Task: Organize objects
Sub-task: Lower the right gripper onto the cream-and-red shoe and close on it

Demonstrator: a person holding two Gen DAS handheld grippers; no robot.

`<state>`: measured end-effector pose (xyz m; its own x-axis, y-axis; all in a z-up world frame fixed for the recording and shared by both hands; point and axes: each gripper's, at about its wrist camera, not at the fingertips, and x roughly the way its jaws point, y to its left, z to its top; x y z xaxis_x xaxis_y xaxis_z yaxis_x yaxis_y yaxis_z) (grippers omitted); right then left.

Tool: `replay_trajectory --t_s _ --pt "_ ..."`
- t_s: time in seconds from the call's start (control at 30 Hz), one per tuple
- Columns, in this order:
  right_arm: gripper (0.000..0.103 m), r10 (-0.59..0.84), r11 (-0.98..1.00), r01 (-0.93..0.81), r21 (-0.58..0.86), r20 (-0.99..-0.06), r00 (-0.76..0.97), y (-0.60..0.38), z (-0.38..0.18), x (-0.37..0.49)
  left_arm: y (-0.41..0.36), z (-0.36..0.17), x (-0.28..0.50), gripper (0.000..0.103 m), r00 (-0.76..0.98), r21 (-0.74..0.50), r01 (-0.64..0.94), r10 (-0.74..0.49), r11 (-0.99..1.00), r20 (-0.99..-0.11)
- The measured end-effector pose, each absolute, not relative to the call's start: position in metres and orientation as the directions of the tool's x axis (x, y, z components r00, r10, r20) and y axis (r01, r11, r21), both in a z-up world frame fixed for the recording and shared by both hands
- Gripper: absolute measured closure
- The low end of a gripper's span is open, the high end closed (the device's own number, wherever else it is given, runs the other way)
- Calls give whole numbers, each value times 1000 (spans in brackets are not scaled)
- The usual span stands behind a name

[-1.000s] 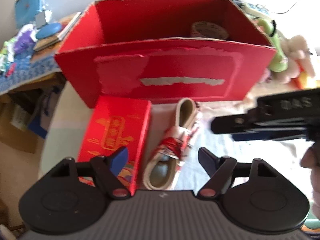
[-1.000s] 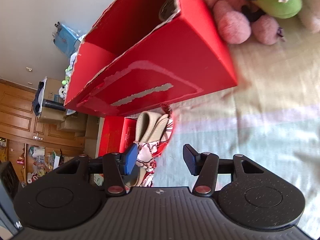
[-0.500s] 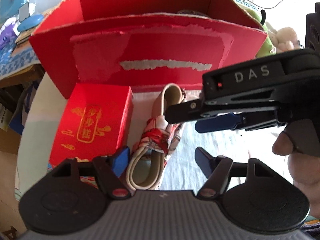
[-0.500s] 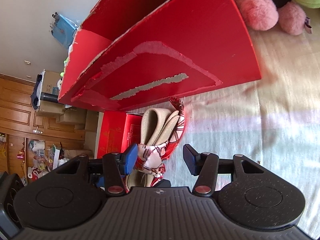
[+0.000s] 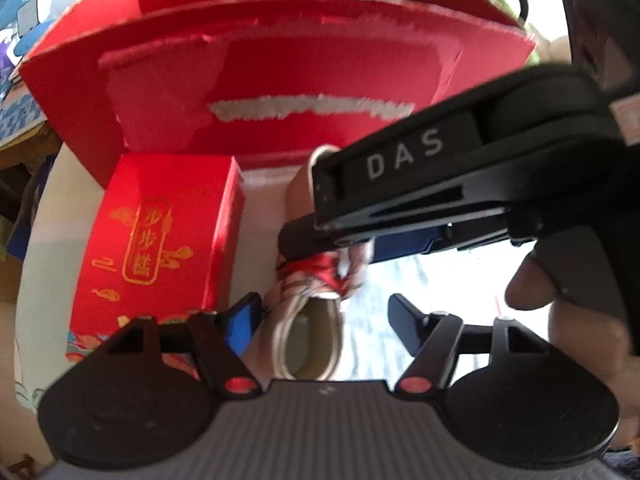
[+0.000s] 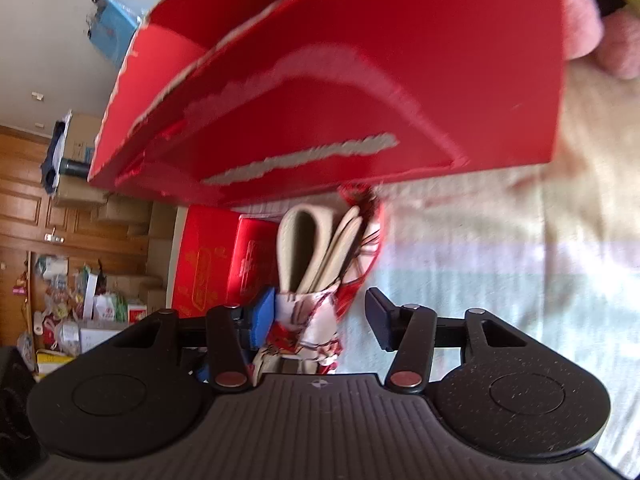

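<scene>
The folded belt bundle (image 5: 310,320) (beige, tied with red patterned cloth) lies just in front of the big red box (image 5: 280,80), beside a small red carton (image 5: 160,236). Both tools straddle it, left tool (image 5: 324,320) and right tool (image 6: 318,316) closing, pads not yet pressing.

I'm seeing a red open box (image 5: 280,76) with torn grey-white patches, a red carton (image 5: 160,240) printed in gold, and a beige bundle (image 5: 316,328) wrapped in red-and-white patterned cloth.
</scene>
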<state>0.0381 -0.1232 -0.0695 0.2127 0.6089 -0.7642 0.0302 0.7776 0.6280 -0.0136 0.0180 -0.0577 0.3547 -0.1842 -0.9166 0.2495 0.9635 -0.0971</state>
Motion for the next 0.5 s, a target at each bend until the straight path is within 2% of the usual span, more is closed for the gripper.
replay_trajectory --t_s 0.07,0.13,0.2,0.3,0.5 --pt "56 609 779 23 626 -765 210 -121 -69 39 16 -60 -11 39 345 -85 254 -172 964 -923" --pt "61 606 783 13 622 -767 208 -120 -69 40 13 -62 -8 48 341 -61 258 -150 964 -928" --pt "64 601 786 17 618 -771 209 -122 -70 40 11 -60 -6 53 344 -44 267 -138 963 -929" --pt "72 608 782 13 623 -768 203 -125 -69 40 12 -58 -1 56 331 -58 265 -147 963 -932" --pt "75 606 783 11 621 -767 212 -130 -64 38 0 -48 1 58 331 -39 301 -142 953 -933"
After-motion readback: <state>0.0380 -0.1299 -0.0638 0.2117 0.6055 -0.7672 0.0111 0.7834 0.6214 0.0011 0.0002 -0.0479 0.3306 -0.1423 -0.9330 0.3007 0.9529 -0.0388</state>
